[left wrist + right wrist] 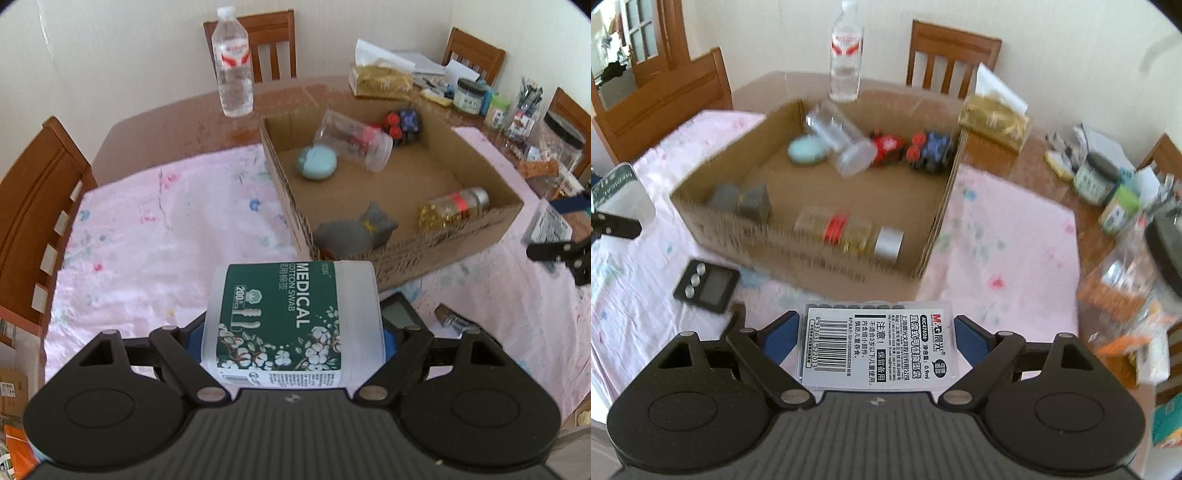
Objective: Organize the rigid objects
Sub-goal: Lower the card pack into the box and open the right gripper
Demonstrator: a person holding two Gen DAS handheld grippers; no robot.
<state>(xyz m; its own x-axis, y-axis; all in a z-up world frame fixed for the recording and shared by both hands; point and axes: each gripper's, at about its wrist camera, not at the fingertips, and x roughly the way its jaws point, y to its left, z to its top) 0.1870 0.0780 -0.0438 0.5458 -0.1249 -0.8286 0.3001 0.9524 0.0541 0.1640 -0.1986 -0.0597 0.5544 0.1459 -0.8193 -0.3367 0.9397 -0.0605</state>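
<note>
A: Which step is this?

B: Carrying, I'd judge — each gripper has one item up off the pink tablecloth [155, 221], near the table's front edge, and the cardboard box [284, 184] just ahead already holds a jar, a blue disc and toys.

A: The fingers?

B: The left gripper [291, 332] is clamped, about half-spread, on the cotton swab tub [291, 317]. The right gripper [877, 343] pinches the flat refill case [877, 347] by its side edges, jaws fairly wide.

A: Next?

B: Probably forward over the box's near wall — then let go above bare cardboard. A black timer [706, 286] lies outside, by the box's near left corner.
</note>
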